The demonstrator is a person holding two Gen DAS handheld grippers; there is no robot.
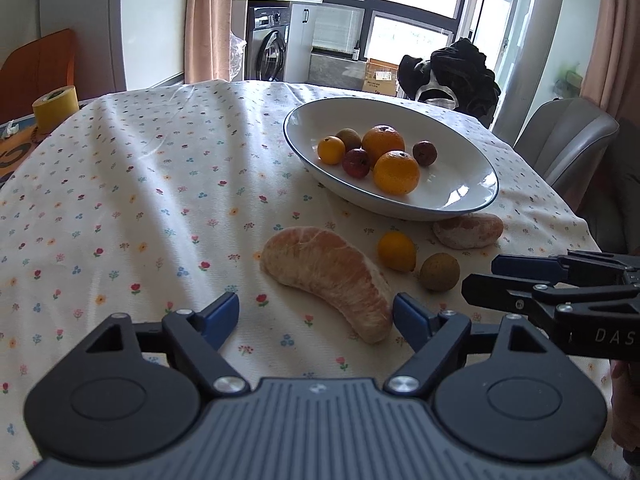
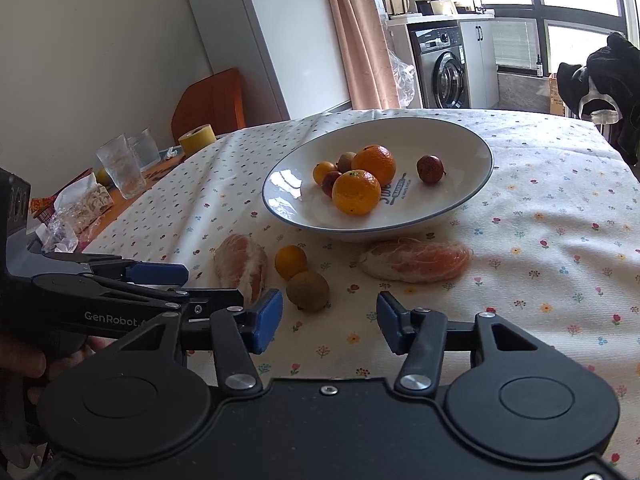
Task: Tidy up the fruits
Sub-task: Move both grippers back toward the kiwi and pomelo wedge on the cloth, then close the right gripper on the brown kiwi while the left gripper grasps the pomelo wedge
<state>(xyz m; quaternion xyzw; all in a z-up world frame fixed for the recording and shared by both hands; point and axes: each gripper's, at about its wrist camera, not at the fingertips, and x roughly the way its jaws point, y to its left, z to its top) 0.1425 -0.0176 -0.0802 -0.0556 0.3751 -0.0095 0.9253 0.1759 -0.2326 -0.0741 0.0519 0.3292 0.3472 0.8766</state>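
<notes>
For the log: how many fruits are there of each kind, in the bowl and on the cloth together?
Oranges: 2
Small yellow-orange citrus: 2
Dark red fruits: 2
Brown-green fruits: 2
Peeled pomelo segments: 2
Total: 10; 6 in the bowl, 4 on the cloth.

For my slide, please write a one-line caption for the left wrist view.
Open left claw over a pomelo segment; a bowl of fruit stands beyond.
</notes>
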